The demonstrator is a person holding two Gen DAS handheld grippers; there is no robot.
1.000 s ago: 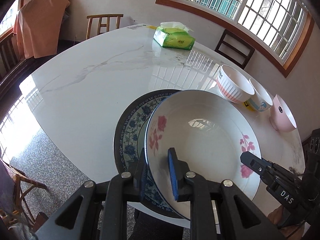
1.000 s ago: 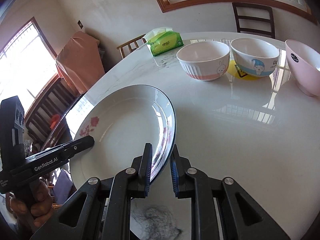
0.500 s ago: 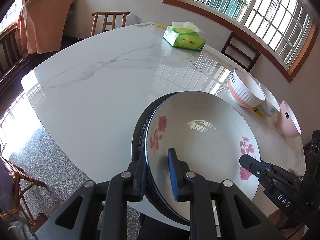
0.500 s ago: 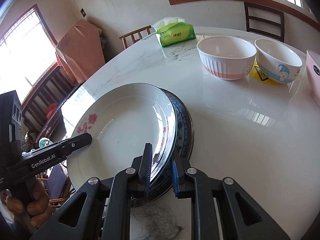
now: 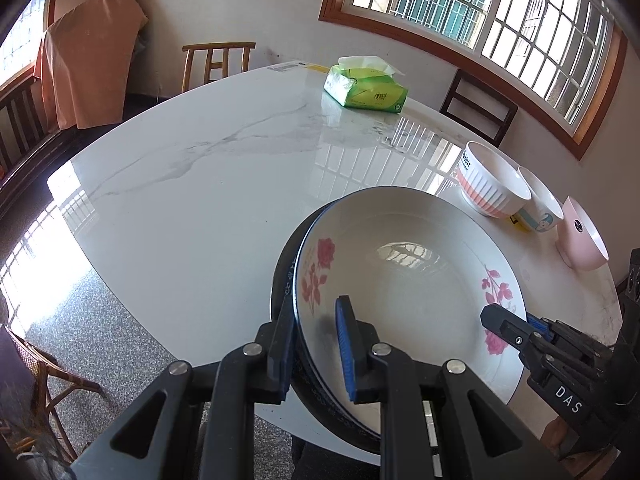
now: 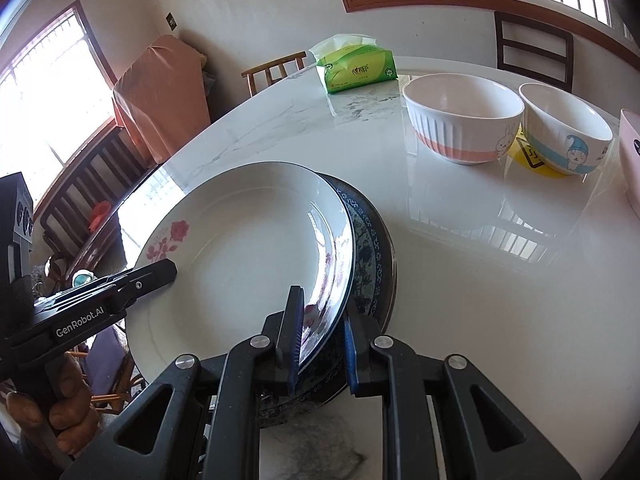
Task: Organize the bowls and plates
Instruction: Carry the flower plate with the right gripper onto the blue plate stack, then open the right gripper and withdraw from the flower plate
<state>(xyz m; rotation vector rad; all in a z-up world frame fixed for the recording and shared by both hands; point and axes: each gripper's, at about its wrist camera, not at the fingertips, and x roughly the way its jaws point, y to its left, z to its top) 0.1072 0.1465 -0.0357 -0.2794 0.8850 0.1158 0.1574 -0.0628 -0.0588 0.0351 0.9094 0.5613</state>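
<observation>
Left claw (image 5: 316,344): jaws narrowed on the near left rim of the rose plate (image 5: 408,280), one pad inside the well, the other under the rim. Whether the outer pad also catches the dark blue patterned plate (image 5: 280,280) beneath cannot be told from either view. Right claw (image 6: 320,340): nearly closed, clamped on the opposite rim of the same rose plate, outer pad lying against the blue plate's border.

Position: rose plate sits over the blue plate at the near edge of the white marble table (image 5: 200,180), offset slightly so the blue rim shows as a crescent on either side; whether it is fully seated or held just clear is not resolvable.

Further right, well apart from the stack: ribbed pink-banded bowl (image 6: 464,120), blue cartoon bowl (image 6: 568,132), pink bowl (image 5: 584,236), all unstacked. Green tissue pack (image 5: 366,90) at the far side.

Handling assessment: glazed ceramic, rigid, moderately heavy, slick and chip-prone. Rim grips at opposite sides are appropriate; release should be level and gentle. The stack overhangs close to the table edge, a drop risk
</observation>
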